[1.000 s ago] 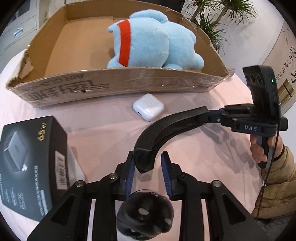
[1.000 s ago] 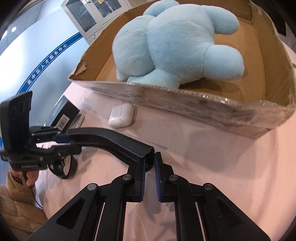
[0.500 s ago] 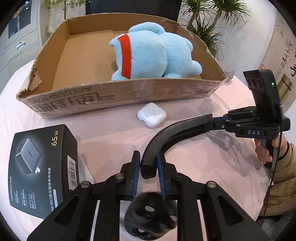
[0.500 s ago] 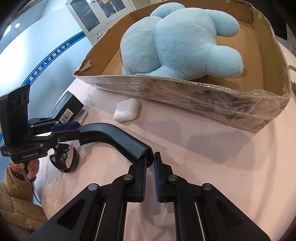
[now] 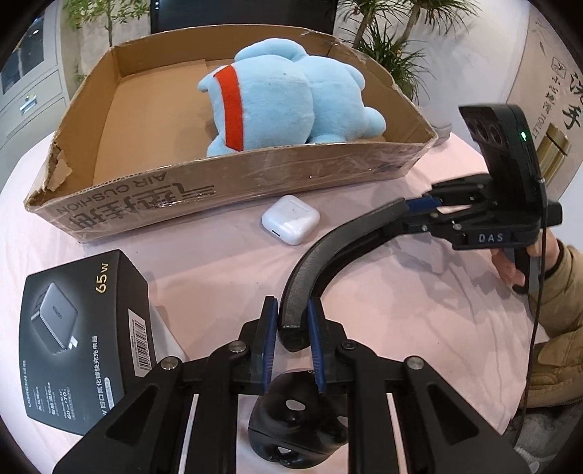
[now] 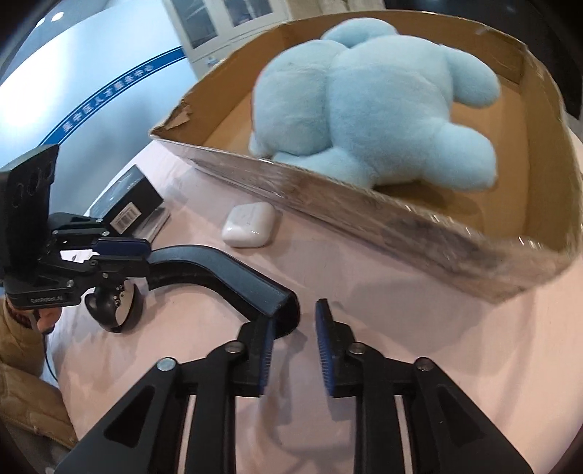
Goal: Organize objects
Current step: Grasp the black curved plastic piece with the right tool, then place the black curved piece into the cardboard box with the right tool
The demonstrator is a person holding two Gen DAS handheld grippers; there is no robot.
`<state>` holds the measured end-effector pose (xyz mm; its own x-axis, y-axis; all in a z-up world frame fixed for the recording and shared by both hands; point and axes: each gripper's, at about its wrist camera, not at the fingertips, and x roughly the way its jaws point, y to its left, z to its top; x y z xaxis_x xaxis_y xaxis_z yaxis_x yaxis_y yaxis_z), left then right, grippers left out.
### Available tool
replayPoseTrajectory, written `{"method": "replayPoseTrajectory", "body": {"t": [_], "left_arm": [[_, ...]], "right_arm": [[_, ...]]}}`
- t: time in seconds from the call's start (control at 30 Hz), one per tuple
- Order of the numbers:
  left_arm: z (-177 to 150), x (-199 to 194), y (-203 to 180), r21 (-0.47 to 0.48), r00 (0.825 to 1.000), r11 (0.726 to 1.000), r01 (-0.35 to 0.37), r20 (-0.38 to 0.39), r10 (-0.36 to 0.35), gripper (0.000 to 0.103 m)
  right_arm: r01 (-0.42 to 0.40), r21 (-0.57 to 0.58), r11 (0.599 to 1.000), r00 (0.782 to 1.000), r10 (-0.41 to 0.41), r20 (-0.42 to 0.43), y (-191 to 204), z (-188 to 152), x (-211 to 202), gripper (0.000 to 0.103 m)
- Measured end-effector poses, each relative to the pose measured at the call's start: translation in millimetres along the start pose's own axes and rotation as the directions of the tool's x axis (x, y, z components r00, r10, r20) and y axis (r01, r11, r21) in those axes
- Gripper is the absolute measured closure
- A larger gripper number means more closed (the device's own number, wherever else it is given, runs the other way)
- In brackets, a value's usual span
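Black curved plastic bar (image 5: 328, 255) passing between tools
Left tool (image 5: 291, 321) clamps one end; right tool (image 6: 293, 324), jaws just opening, has released the other.

Surface (image 5: 226, 269) covered with pale pink cloth, lit softly and evenly. Potted palm-like plants (image 5: 386, 54) seen behind it against white wall (image 5: 470, 51). Grey cabinet with drawers (image 5: 25, 94) placed at far left. Sign with Chinese characters and "TOILET" (image 5: 546, 109) mounted at right. Glass-fronted cabinet (image 6: 222, 22) and pale wall with blue lettered arc (image 6: 109, 94) seen in right wrist view.
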<state>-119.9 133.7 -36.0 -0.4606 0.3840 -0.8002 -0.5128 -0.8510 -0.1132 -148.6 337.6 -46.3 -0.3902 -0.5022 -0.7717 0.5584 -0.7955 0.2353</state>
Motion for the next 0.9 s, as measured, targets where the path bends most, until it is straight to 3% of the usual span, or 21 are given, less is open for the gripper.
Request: {"method": "replayPoseTrajectory", "body": {"t": [0.23,0.33,0.67,0.8,0.9], "left_arm": [[1,1,-4,0.039,1.0,0.999,-0.006,-0.01,0.007,0.088],[-1,0,1,0.017,1.0,1.0,-0.009,-0.002,0.009,0.088],[-11,4,3,0.035,0.998,0.998,-0.047,-0.033,0.048,0.088],[-10,12,5,0.018,0.998,0.998,-0.058,-0.034,0.058,0.097],[-10,13,5,0.004,0.997,0.997,-0.071,-0.022,0.072,0.097]], "right_arm": [[-0.029,-0.075,0.997,0.998,0.033,0.049,8,3,3,0.08],[-0.044,-0.045,0.998,0.999,0.045,0.025,5,2,4,0.091],[-0.05,-0.014,0.999,0.998,0.05,0.029,5,-3,0,0.093],[-0.052,-0.004,0.999,0.998,0.052,0.026,6,-4,1,0.093],[-0.053,0.009,0.999,0.998,0.052,0.027,6,-4,1,0.093]]}}
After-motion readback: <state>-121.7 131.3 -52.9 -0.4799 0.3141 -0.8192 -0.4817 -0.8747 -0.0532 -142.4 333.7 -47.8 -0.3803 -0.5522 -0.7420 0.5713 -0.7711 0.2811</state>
